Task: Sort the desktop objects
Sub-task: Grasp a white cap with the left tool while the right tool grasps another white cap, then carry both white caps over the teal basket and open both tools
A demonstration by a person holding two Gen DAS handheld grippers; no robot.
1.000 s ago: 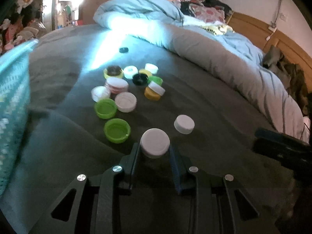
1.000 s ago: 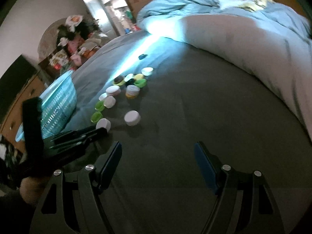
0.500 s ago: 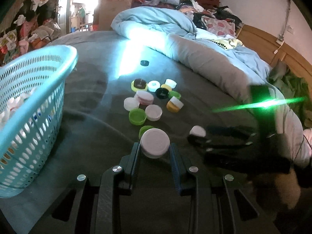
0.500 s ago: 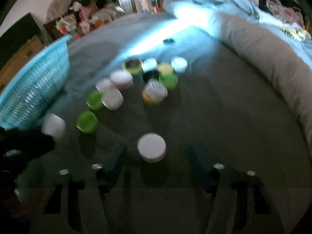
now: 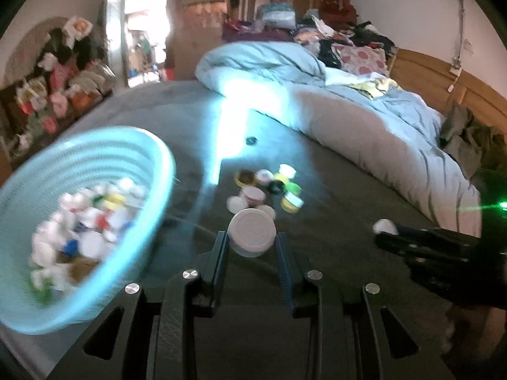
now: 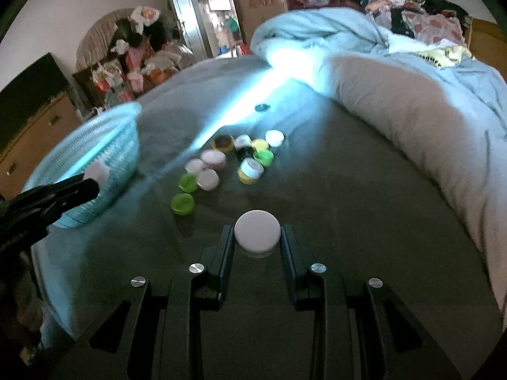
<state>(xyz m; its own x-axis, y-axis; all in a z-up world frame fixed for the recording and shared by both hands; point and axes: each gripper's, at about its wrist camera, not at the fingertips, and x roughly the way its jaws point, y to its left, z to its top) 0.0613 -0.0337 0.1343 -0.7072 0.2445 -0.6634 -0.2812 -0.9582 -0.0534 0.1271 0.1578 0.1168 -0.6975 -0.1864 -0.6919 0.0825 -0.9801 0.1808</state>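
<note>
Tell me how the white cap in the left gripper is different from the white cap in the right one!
The left hand-held gripper lifts its white cap tilted, beside the blue basket. The right hand-held gripper has its white cap flat and low over the grey blanket. Both caps are round, white and squeezed between two fingers.

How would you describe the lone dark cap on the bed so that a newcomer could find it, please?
Start at the rumpled pale blue duvet and drop to the grey bedspread before it. The small dark round cap lies alone in the bright light streak, beyond the cluster of coloured bottle caps, touching none.
</note>
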